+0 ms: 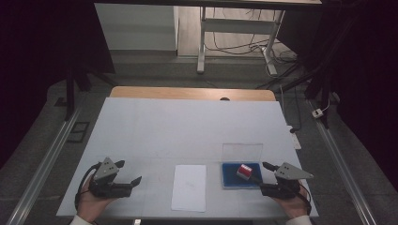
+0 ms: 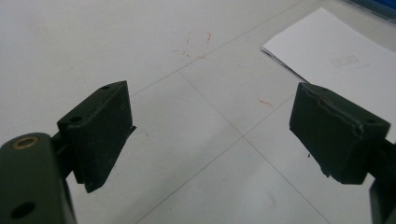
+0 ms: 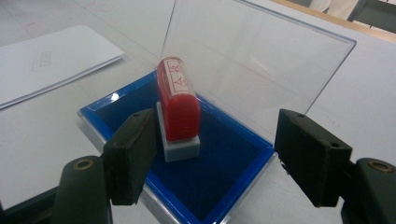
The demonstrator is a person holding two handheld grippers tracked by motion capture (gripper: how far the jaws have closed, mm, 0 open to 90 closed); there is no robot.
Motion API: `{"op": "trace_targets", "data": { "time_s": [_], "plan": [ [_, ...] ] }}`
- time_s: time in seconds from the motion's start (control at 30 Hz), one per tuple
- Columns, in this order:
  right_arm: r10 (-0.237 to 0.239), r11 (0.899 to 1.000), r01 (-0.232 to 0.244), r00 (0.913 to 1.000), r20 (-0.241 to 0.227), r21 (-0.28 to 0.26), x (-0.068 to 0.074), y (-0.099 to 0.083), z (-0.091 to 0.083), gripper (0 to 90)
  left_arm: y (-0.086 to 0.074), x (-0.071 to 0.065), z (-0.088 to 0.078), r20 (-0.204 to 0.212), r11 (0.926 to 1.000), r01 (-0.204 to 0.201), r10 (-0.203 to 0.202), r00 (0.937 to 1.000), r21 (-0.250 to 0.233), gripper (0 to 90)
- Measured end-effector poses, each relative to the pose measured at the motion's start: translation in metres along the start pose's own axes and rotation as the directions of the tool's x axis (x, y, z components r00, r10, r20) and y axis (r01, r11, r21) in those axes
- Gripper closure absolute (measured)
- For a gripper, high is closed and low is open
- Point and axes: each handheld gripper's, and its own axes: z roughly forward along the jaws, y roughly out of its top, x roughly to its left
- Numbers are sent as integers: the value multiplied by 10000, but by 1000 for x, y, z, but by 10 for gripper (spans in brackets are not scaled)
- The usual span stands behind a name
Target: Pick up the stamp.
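Not yet gripped: red stamp (image 3: 178, 100) upright on blue ink pad (image 3: 219, 182) in the opened case, right tongs (image 3: 224, 158) wide around it without touching, left tongs (image 2: 210, 135) wide over bare bench (image 1: 155, 126), white paper (image 1: 189, 187) unstamped.

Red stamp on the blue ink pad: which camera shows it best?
The right gripper view: the red stamp stands upright on the ink pad, close up, label visible. The high view shows it as a small red block. The left gripper view faces the table and paper.
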Motion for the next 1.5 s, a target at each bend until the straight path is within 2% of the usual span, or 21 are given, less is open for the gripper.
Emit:
{"op": "trace_targets", "data": {
  "time_s": [0.57, 0.97, 1.3, 1.37, 1.4, 1.43, 1.5],
  "plan": [
    [-10, 10000, 11, 9999, -160, 41, 0, 1, 0, 305, 0, 0, 2, 52, 9999, -44, 43, 10000, 98, 142],
    [-334, 9993, 341, 9982, -493, 129, 10, 28, -4, 313, 0, -3, 6, 119, 9996, -195, 193, 9997, 218, 145],
    [-512, 9954, 568, 9960, -728, 769, 13, 39, 3, 313, -1, -4, 8, 48, 9991, -273, 272, 9996, 336, 148],
    [-616, 9915, 694, 9954, -732, 1096, 14, 42, 7, 313, -1, -4, 8, 50, 9989, -290, 288, 9996, 359, 149],
    [-616, 9915, 694, 9954, -732, 1096, 14, 42, 7, 313, -1, -4, 9, 32, 9989, -295, 294, 9996, 367, 149],
    [-730, 9868, 821, 9949, -692, 1394, 15, 45, 10, 315, -1, -4, 9, 22, 9989, -293, 292, 9996, 378, 149],
    [-764, 9850, 859, 9947, -687, 1494, 15, 47, 11, 316, -1, -4, 9, 29, 9987, -297, 296, 9996, 415, 149]
  ]
}}
